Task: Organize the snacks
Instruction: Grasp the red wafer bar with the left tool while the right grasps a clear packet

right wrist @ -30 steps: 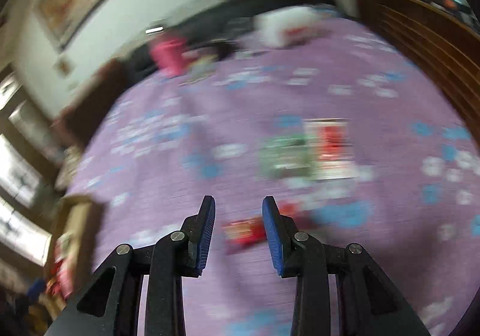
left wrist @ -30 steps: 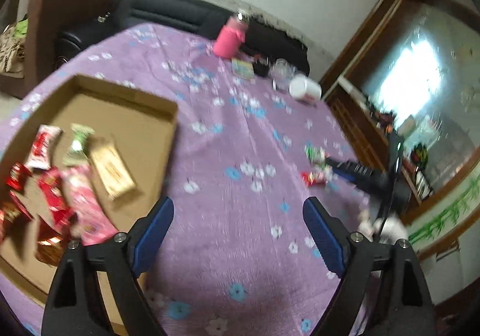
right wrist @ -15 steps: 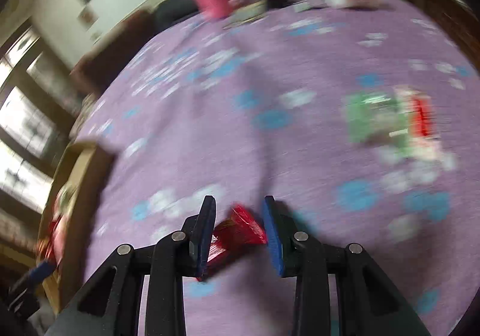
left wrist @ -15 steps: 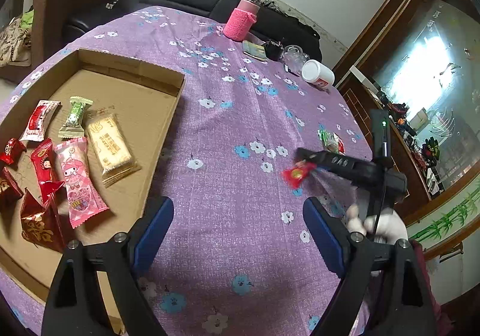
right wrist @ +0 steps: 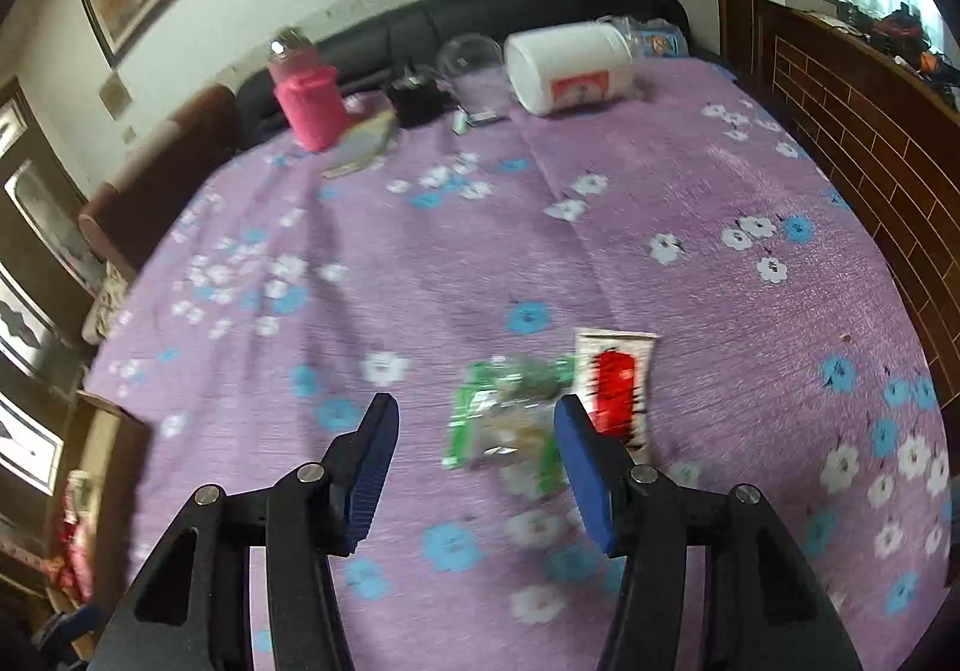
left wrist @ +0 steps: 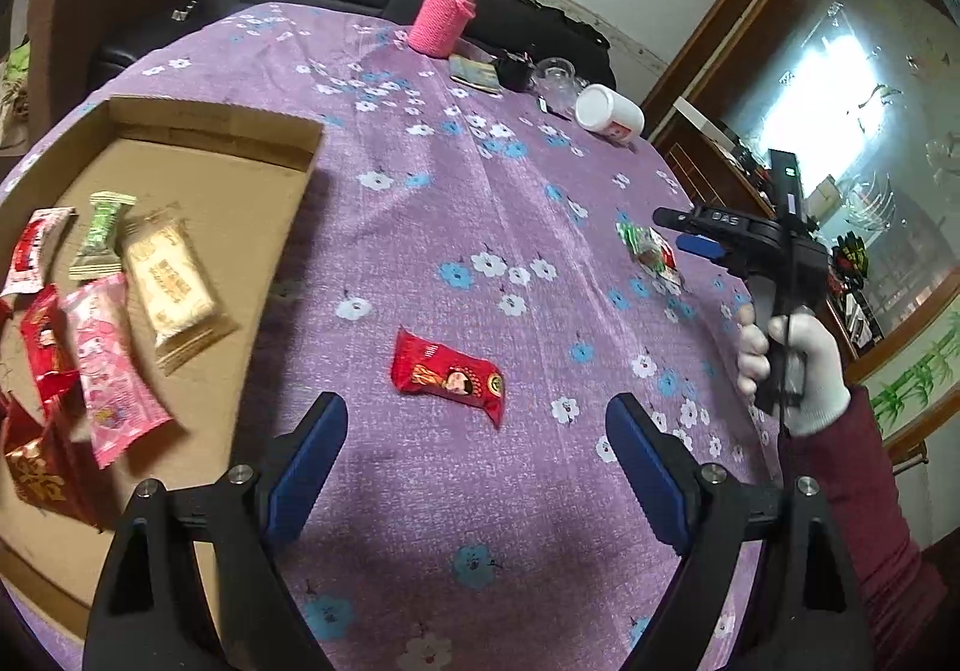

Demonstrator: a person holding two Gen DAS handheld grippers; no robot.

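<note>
Purple, flower-printed cloth covers the table (left wrist: 456,227) under both of your grippers. Your left gripper (left wrist: 477,455) hangs over the near part of it with its blue pads spread wide and nothing between them. A red snack packet (left wrist: 447,374) lies flat on the cloth just beyond those fingertips, in line with the gap but touching neither pad. To the left of it sits the shallow cardboard box (left wrist: 258,203), and inside you already have a pale biscuit pack (left wrist: 168,281), a pink wrapper (left wrist: 111,371), a small green one (left wrist: 102,236) and several red packets (left wrist: 36,281) lying side by side.

Your right gripper (right wrist: 477,446) is opening its jaws, and no snack is pinched between the pads. Just past its fingertips on the cloth lie a green packet (right wrist: 510,419) and, touching it on the right, a white packet with a red panel (right wrist: 615,383); the right pad overlaps their edges in that view, though whether it touches them you cannot tell through the blur. From the left camera you see your gloved right hand (left wrist: 786,365) holding that gripper over the right side of the table, near the same two packets.

Along the far edge stand a pink bottle (right wrist: 309,110), a clear glass (right wrist: 474,71) and a white jar (right wrist: 567,65) tipped on its side.
</note>
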